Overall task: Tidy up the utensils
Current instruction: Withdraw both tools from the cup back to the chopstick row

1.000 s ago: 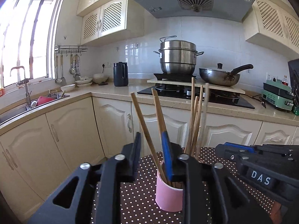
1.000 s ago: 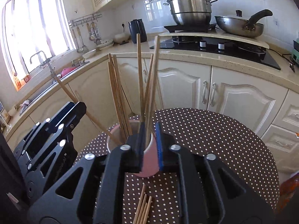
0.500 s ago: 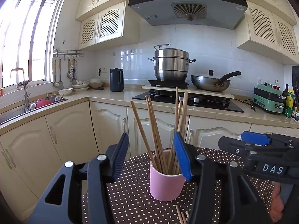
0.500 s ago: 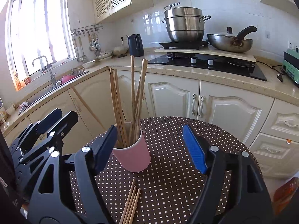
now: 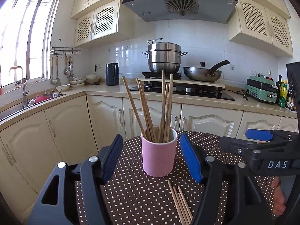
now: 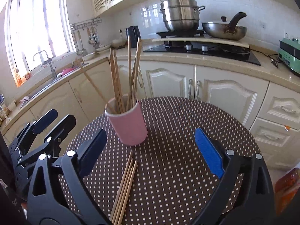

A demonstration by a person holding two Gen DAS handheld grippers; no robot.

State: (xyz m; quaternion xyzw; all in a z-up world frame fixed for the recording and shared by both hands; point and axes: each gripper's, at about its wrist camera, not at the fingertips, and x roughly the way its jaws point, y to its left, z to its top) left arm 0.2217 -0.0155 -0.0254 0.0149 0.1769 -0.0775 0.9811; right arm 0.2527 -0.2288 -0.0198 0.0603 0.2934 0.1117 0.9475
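A pink cup point(image 5: 159, 152) stands upright on a round dotted table point(image 5: 129, 193) and holds several wooden chopsticks point(image 5: 165, 108). It also shows in the right wrist view point(image 6: 129, 125). Several loose chopsticks point(image 5: 180, 204) lie flat on the cloth in front of the cup, also in the right wrist view point(image 6: 124, 185). My left gripper point(image 5: 151, 161) is open and empty, level with the cup and a little back from it. My right gripper point(image 6: 150, 151) is open and empty, above the loose chopsticks and right of the cup.
Cream kitchen cabinets point(image 5: 210, 120) and a counter run behind the table. On the stove sit a steel steamer pot point(image 5: 164, 58) and a wok point(image 5: 202, 74). A sink point(image 5: 28, 103) lies at the left under the window. The right gripper point(image 5: 266, 148) reaches in from the right.
Both grippers, shut around chopsticks in the cup one second ago, have opened and drawn back from the cup. The released chopsticks now stand in the cup.
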